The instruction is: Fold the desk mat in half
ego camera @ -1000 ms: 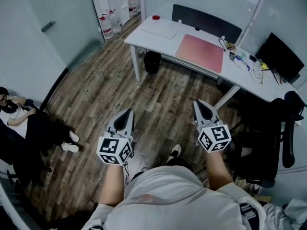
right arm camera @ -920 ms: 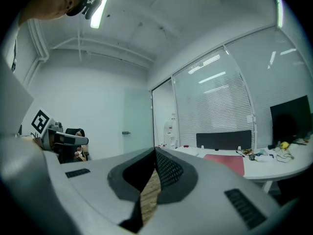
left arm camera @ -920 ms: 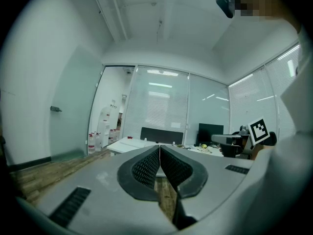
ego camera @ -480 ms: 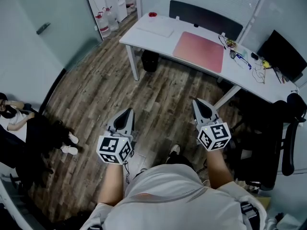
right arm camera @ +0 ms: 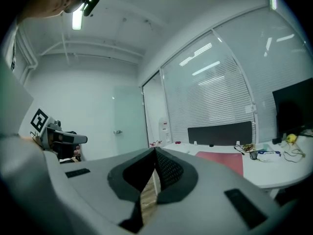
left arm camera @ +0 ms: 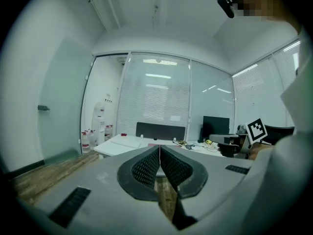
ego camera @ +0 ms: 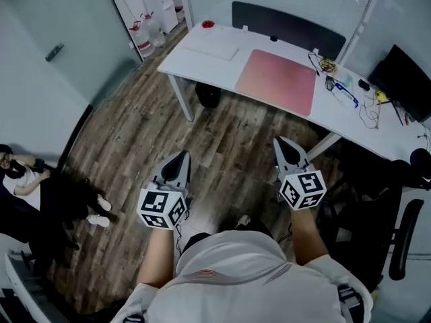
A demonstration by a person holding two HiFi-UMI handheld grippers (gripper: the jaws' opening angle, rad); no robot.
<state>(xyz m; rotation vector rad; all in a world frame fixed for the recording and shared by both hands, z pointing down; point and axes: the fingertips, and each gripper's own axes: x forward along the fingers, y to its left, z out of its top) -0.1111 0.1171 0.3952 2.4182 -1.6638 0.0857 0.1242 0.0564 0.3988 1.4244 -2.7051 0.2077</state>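
A pink desk mat (ego camera: pixel 276 81) lies flat and unfolded on the white desk (ego camera: pixel 180 59) across the room; it also shows as a pink strip, the mat (right arm camera: pixel 221 160), in the right gripper view. Both grippers are held out in front of the person's body over the wooden floor, well short of the desk. The left gripper (ego camera: pixel 182 157) is shut with nothing in it, its jaws meeting in the left gripper view (left arm camera: pixel 159 147). The right gripper (ego camera: pixel 282 142) is shut and holds nothing too, its jaws together (right arm camera: pixel 155 150).
A white keyboard (ego camera: pixel 212 46), cables and small items (ego camera: pixel 342 89) and a black monitor (ego camera: pixel 404 79) share the desk. A dark bin (ego camera: pixel 207 94) stands under it. A black office chair (ego camera: pixel 397 214) is at right. A person (ego camera: pixel 27 187) sits at left. Water bottles (ego camera: pixel 143 36) stand at the back.
The desk and mat have slid lower and grown larger in the head view as the person moves toward them. Both grippers stay shut in front of the body.
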